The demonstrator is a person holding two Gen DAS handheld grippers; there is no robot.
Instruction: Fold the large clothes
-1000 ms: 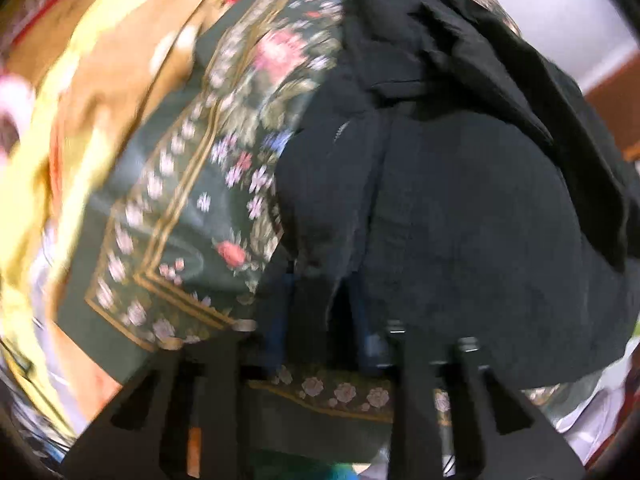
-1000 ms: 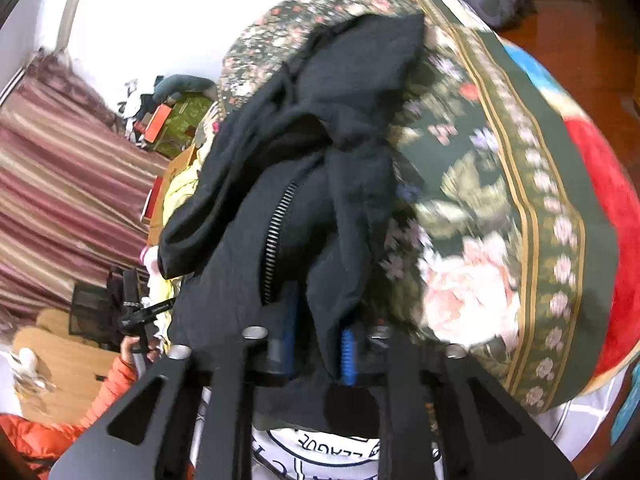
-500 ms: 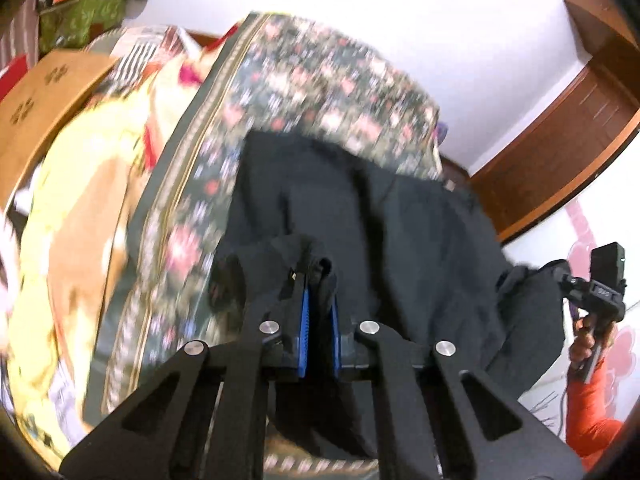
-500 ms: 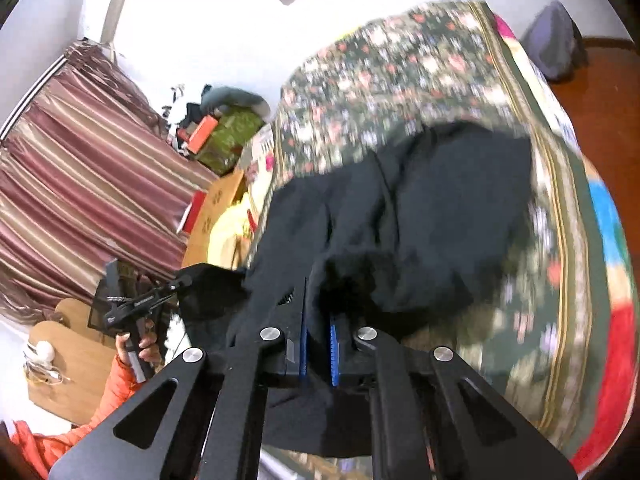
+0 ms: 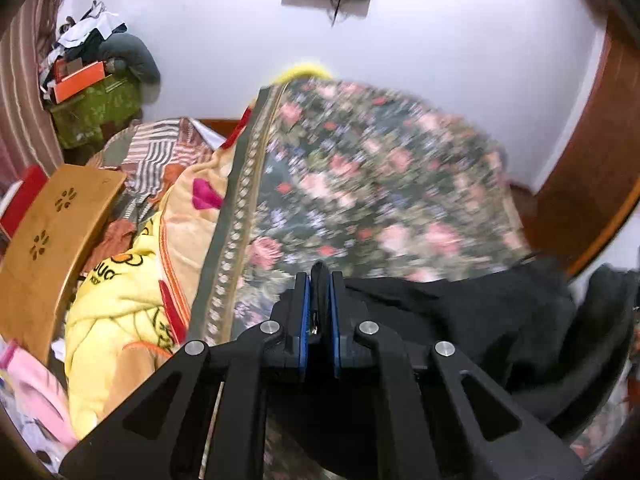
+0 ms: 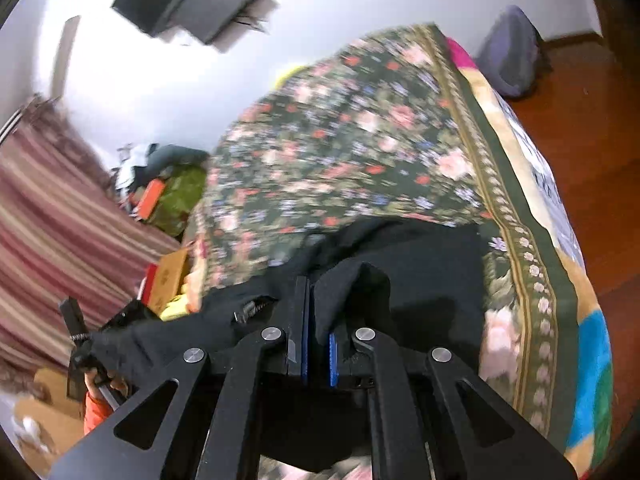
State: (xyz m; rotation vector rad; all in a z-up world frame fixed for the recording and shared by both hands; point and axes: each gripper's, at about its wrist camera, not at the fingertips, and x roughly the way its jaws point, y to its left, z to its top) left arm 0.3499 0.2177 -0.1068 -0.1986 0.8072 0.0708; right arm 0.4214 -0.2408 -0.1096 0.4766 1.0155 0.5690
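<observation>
Both tongs, left gripper and right gripper, pinch the black jacket tight. Lift evenly, then lay it flat on the flowery blanket.

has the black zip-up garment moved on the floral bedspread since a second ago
Yes. The black zip-up garment has been pulled back toward the near edge of the floral bedspread, baring its far part, with both claws shut on it.
</observation>
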